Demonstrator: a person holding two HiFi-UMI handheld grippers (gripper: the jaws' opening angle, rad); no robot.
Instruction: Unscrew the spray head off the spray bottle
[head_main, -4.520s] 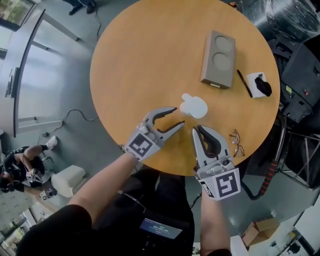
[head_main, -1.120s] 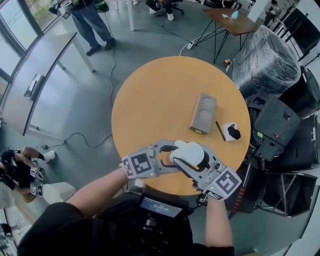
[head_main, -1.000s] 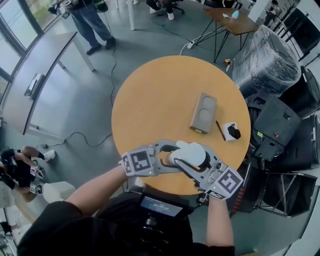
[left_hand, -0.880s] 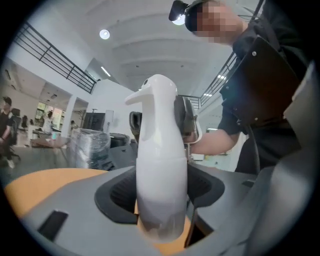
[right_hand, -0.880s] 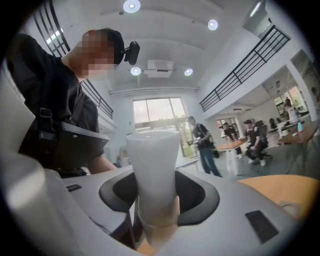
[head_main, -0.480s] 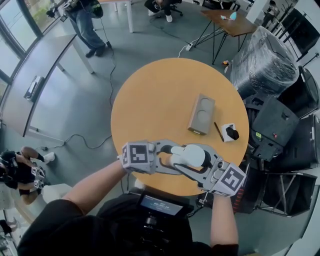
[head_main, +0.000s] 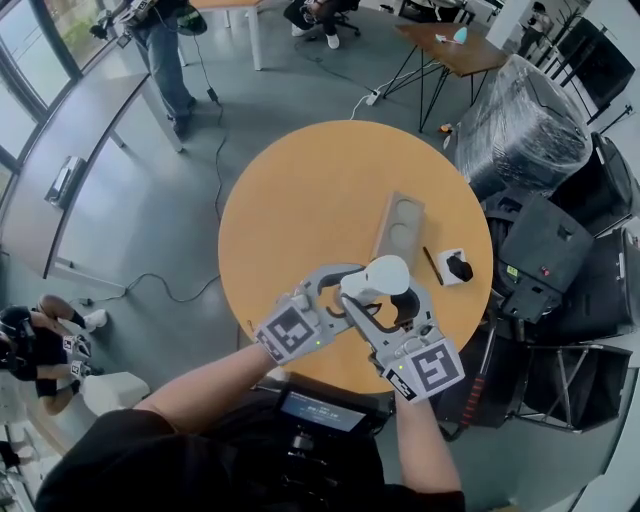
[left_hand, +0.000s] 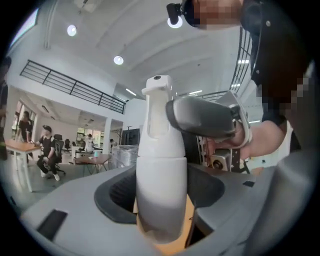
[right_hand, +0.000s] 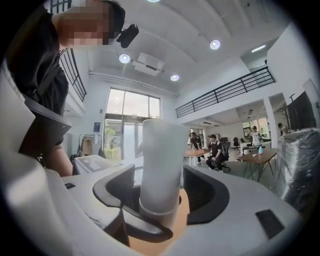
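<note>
White, smooth spray bottle (left_hand: 160, 150) clamped in left gripper (left_hand: 162, 197) jaws; right gripper (right_hand: 160, 196) jaws, just opened, flank it.

White spray bottle (head_main: 386, 274); tan table (head_main: 300, 205); grey floor (head_main: 150, 230).

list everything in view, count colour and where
table: 1, orange-brown, round, centre
spray bottle: 1, white, between both grippers at the near edge
tray: 1, grey, two round recesses, behind the bottle
pen: 1, black, right of the tray
small box: 1, white, black thing on it, beside the pen
left gripper: 1, grey, shut on the bottle's body
right gripper: 1, grey, jaws just opened, bottle between them
</note>
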